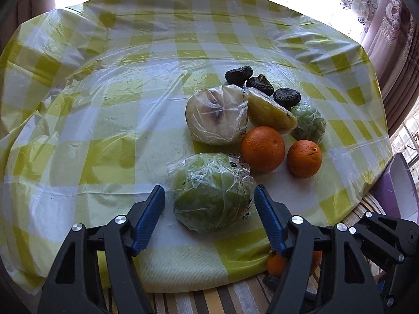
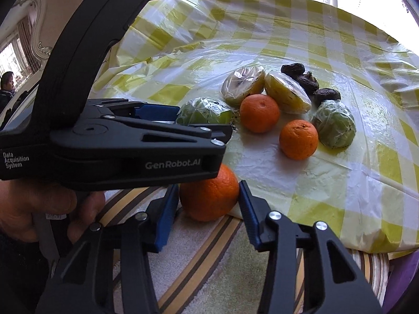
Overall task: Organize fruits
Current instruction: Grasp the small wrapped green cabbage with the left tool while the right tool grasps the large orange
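A green fruit in clear wrap point(image 1: 209, 191) lies on the table between the blue pads of my left gripper point(image 1: 208, 189). A thin gap shows at the left pad, so the jaws stand open around it. My right gripper point(image 2: 208, 185) is shut on an orange point(image 2: 209, 196) at the table's front edge, both pads against its sides. Behind lie two more oranges point(image 1: 262, 148) point(image 1: 304, 158), a pale wrapped fruit half point(image 1: 217, 115), a yellow wrapped half point(image 1: 272, 112), a small green wrapped fruit point(image 1: 309, 123) and three dark wrinkled fruits point(image 1: 260, 83).
A yellow-and-white checked tablecloth point(image 1: 131, 136) under clear plastic covers the round table. Striped fabric point(image 2: 204, 256) lies below the front edge. The left gripper's black body point(image 2: 117, 136) fills the left of the right wrist view. A person point(image 2: 6, 86) stands far left.
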